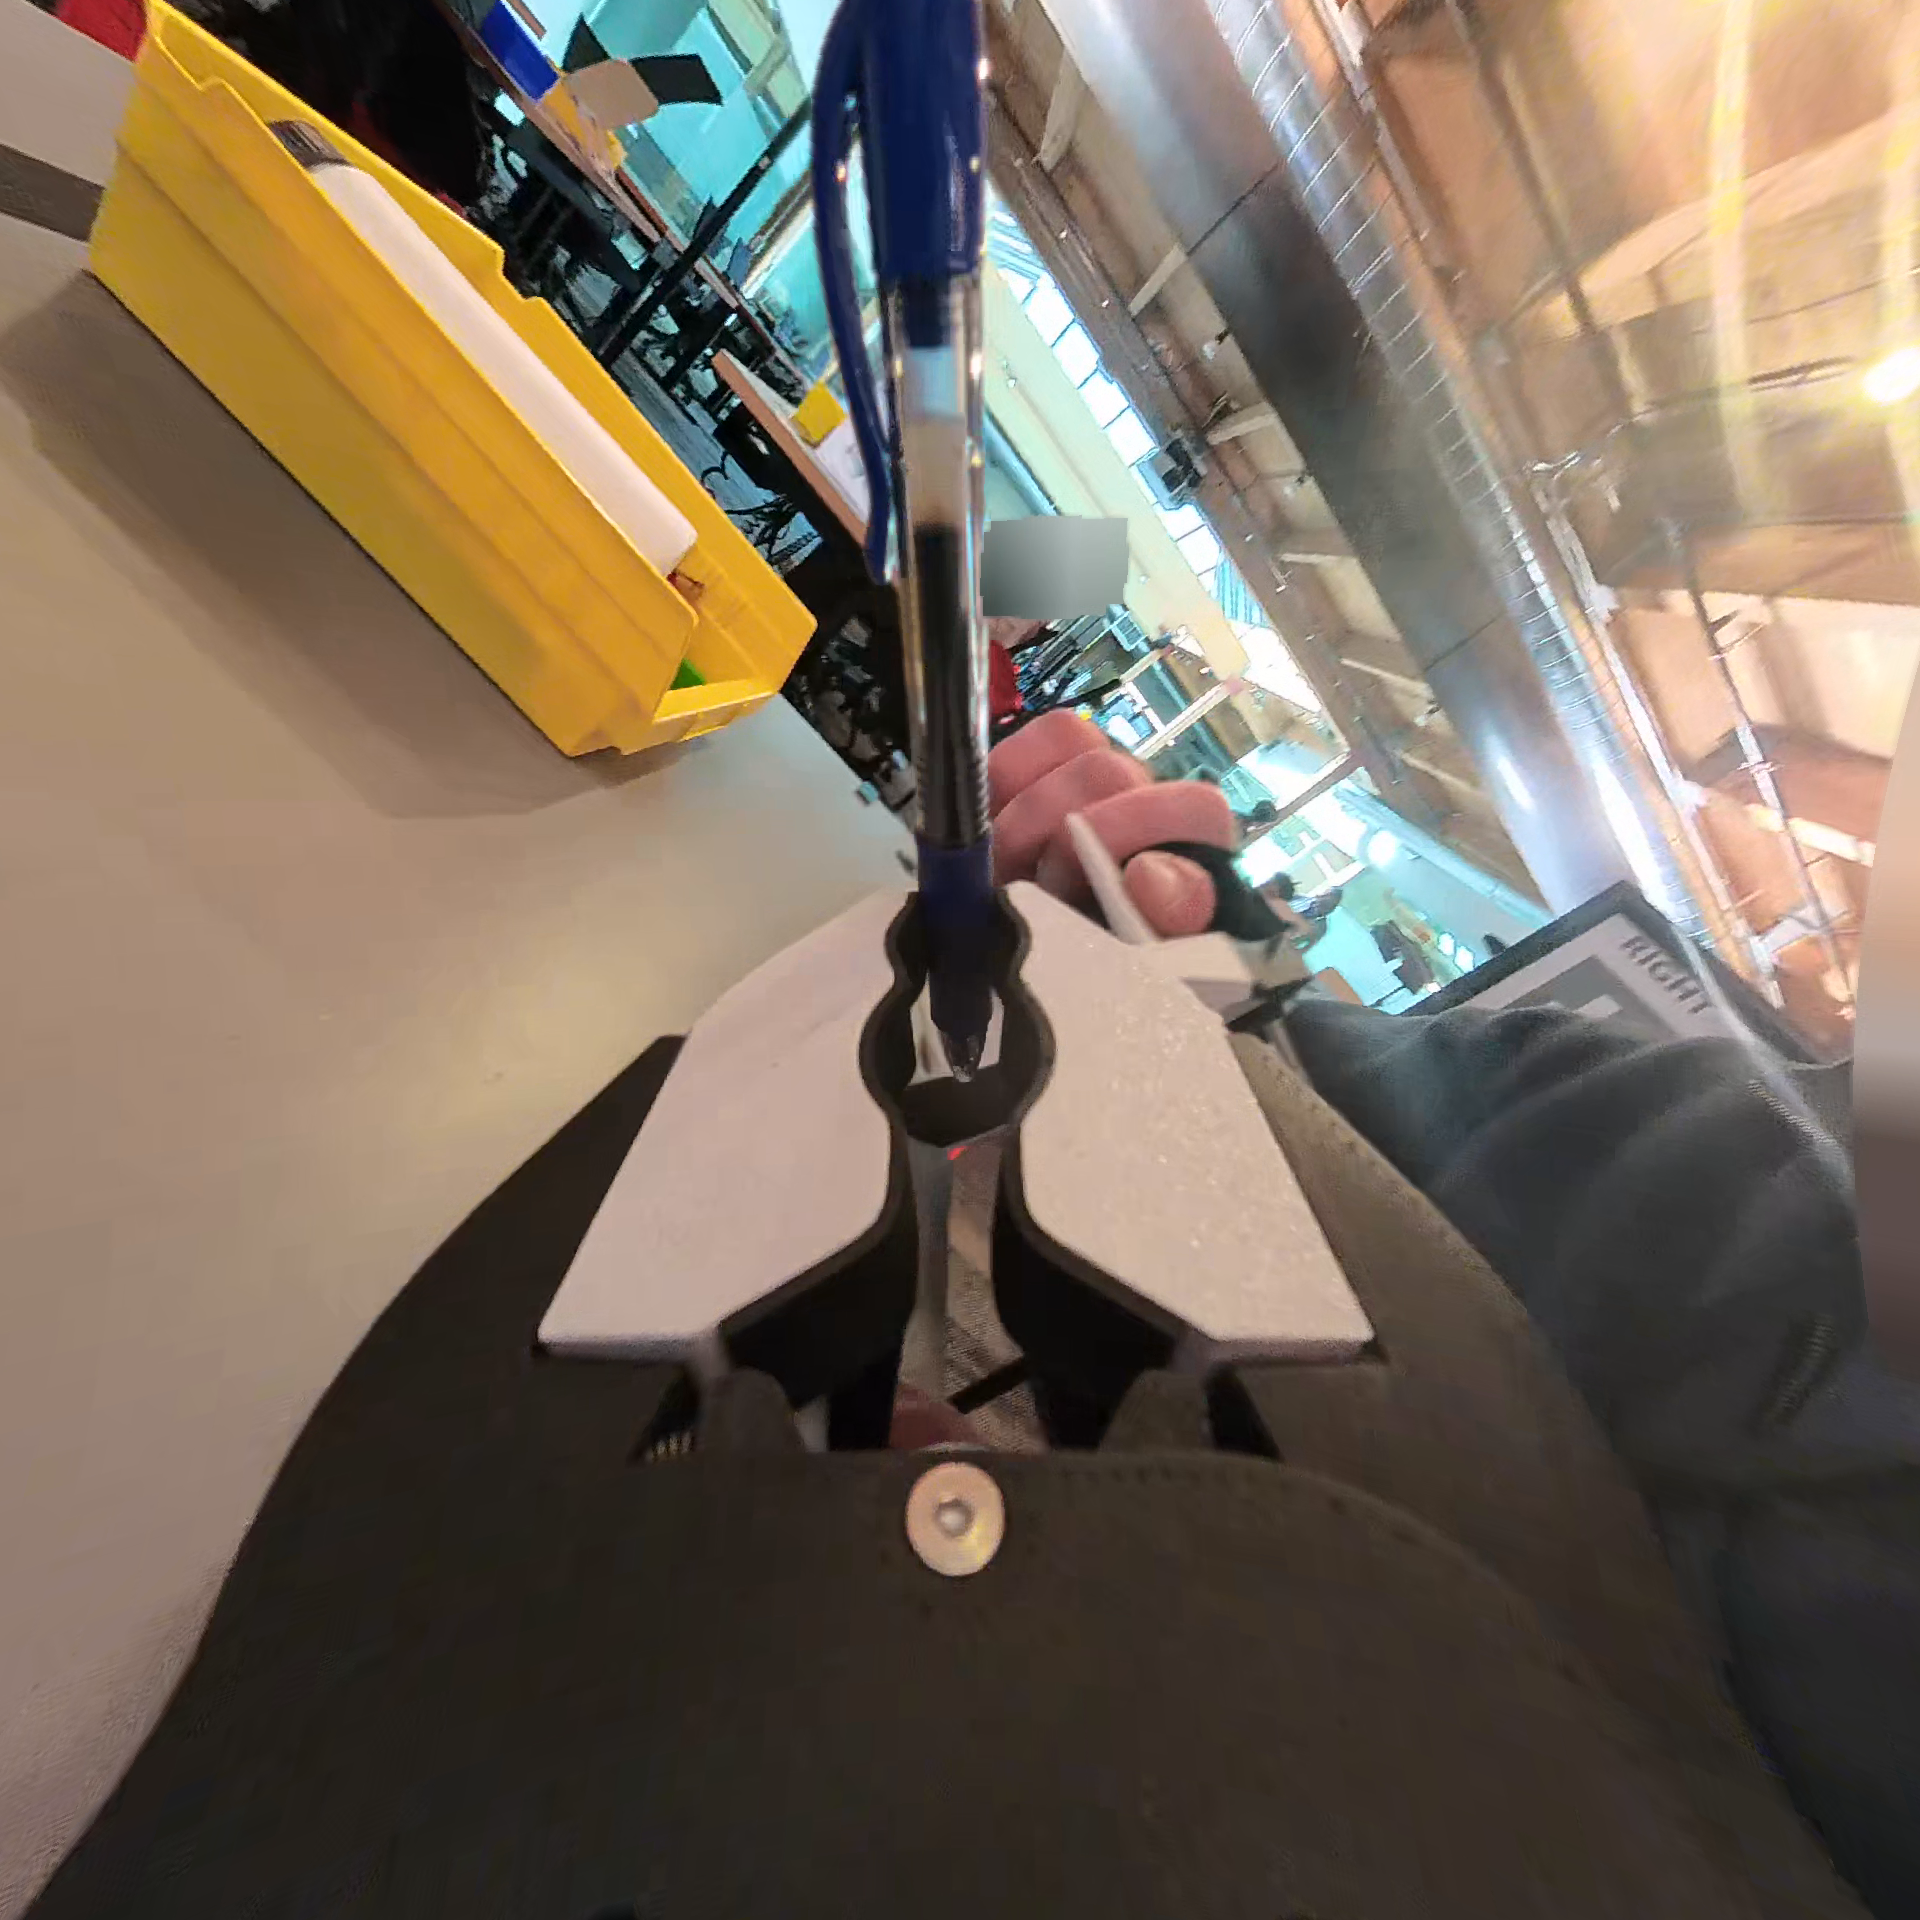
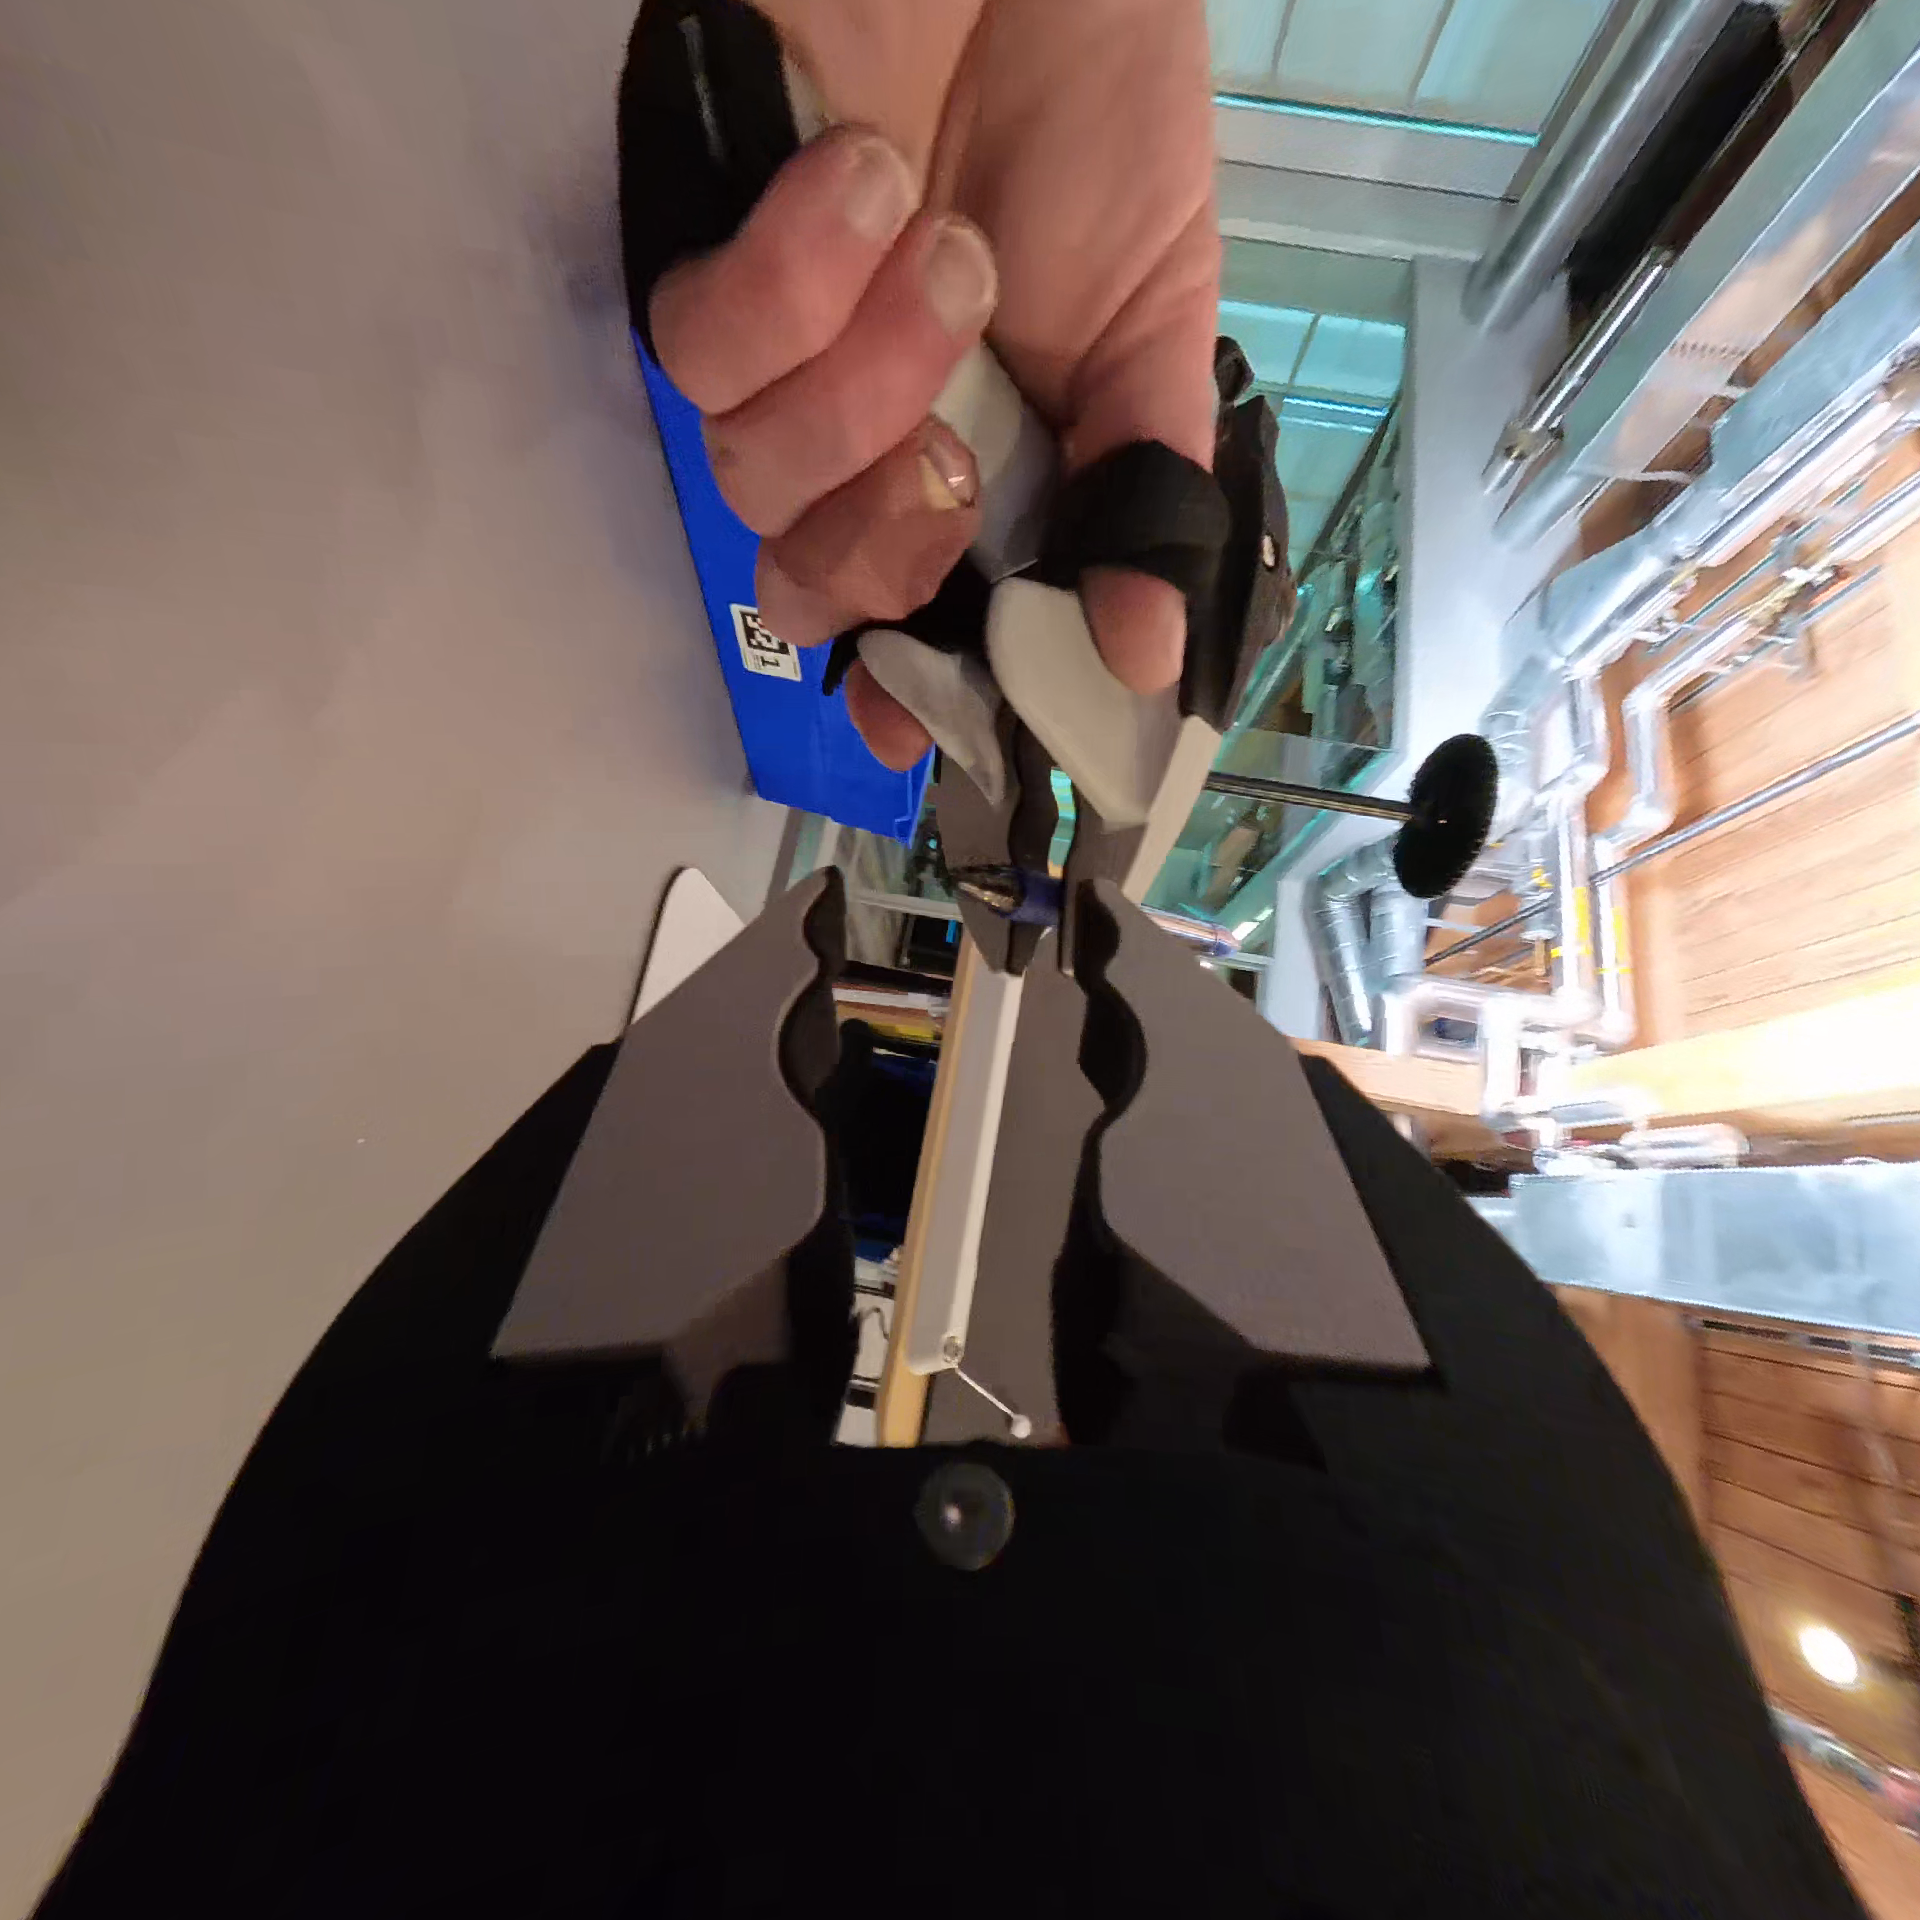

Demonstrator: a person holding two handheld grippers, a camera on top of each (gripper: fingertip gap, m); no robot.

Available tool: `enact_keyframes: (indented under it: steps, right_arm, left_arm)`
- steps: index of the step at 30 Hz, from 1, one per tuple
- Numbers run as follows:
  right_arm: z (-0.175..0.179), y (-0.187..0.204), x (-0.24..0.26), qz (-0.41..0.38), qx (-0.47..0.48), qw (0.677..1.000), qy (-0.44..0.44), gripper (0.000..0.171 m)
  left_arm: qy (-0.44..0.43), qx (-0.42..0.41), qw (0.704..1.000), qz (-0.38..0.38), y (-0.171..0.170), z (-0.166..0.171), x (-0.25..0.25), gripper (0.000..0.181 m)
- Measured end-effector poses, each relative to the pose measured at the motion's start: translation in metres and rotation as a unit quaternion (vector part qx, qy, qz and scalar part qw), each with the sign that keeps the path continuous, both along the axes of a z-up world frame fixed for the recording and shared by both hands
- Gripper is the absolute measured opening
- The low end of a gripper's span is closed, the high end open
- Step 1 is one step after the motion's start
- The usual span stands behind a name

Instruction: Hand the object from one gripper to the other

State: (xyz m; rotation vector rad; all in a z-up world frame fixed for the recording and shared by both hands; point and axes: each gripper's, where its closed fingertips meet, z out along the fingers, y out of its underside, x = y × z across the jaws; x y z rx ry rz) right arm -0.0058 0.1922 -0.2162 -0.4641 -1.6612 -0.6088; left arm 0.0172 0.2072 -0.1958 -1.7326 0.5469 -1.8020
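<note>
A blue pen (image 1: 940, 582) with a clear barrel stands straight out from my left gripper (image 1: 958, 914). The left gripper is shut on the pen's blue grip, with the metal tip pointing back between its fingers. In the right wrist view my right gripper (image 2: 956, 925) is open, its two fingers spread. The left gripper's dark fingertips (image 2: 1003, 831) sit just beyond and between them, and the pen (image 2: 1013, 883) shows end-on. The right fingers do not touch the pen. A hand (image 2: 935, 312) holds the left gripper.
A yellow bin (image 1: 416, 416) holding a white object stands on the grey table (image 1: 260, 935) at the left. A blue bin (image 2: 727, 582) with a tag sits on the table (image 2: 312, 520) behind the hand. Another hand (image 1: 1101, 821) and a dark sleeve (image 1: 1558, 1195) lie right of the pen.
</note>
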Motion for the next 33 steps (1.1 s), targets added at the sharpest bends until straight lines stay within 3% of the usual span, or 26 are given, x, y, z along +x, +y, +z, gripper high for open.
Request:
enact_keyframes:
  steps: [7,14,21,24,27,30,33]
  right_arm:
    - [0.019,-0.006,-0.004,0.015,0.079,0.997,0.005,0.018]
    - [0.029,-0.007,-0.005,0.025,0.099,0.995,-0.010,0.010]
    - [0.033,-0.017,-0.004,0.023,0.013,1.000,-0.009,0.005]
    - [0.034,-0.021,-0.001,0.029,-0.058,0.998,0.007,0.005]
    - [0.041,-0.018,0.006,0.027,-0.138,0.989,0.046,0.005]
    - [0.042,-0.012,0.011,0.025,-0.229,0.970,0.073,0.005]
    - [0.041,-0.013,0.010,0.041,-0.351,0.931,0.095,0.005]
  left_arm:
    - [-0.045,-0.038,0.998,-0.029,-0.013,0.014,0.005,0.011]
    - [-0.070,-0.061,0.995,-0.036,-0.019,0.021,0.008,0.011]
    - [-0.089,-0.054,0.994,-0.035,-0.023,0.019,0.008,0.020]
    - [-0.092,-0.042,0.995,0.014,-0.009,0.016,0.000,0.038]
    - [-0.067,0.034,0.992,0.100,0.009,0.015,-0.022,0.044]
    - [-0.003,0.129,0.983,0.132,0.008,0.013,-0.032,0.049]
    - [0.117,0.279,0.942,0.147,0.001,0.003,-0.028,0.057]
